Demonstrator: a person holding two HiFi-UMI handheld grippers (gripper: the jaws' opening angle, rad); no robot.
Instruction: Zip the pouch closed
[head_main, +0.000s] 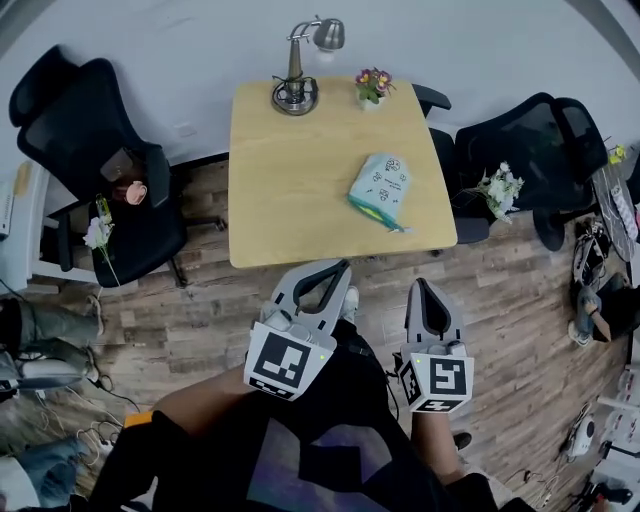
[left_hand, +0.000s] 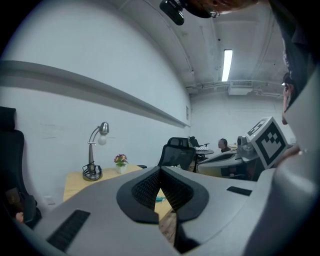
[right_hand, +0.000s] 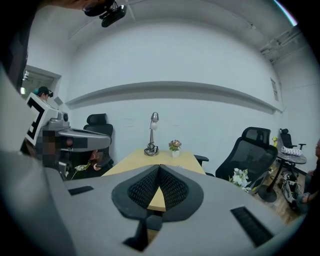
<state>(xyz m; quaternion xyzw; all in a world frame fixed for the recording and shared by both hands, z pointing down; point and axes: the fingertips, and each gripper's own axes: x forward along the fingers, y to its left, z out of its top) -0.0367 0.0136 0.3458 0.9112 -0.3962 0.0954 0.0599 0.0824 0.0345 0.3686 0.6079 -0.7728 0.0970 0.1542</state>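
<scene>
A light teal pouch (head_main: 381, 187) with small printed figures lies on the right part of the wooden table (head_main: 290, 170), its zipper edge toward the near right corner. Both grippers are held short of the table's near edge, over the wooden floor. My left gripper (head_main: 344, 266) is shut and empty, pointing at the table. To its right my right gripper (head_main: 419, 285) is also shut with nothing in it. In the left gripper view the jaws (left_hand: 160, 170) meet, and a sliver of the pouch (left_hand: 158, 199) shows behind them. The right gripper view shows its closed jaws (right_hand: 159, 167) in front of the table (right_hand: 137, 159).
A silver desk lamp (head_main: 299, 70) and a small flower pot (head_main: 372, 86) stand at the table's far edge. Black office chairs (head_main: 105, 160) flank the table on both sides, the right one (head_main: 520, 150) with white flowers. Cables and clutter lie on the floor at left and right.
</scene>
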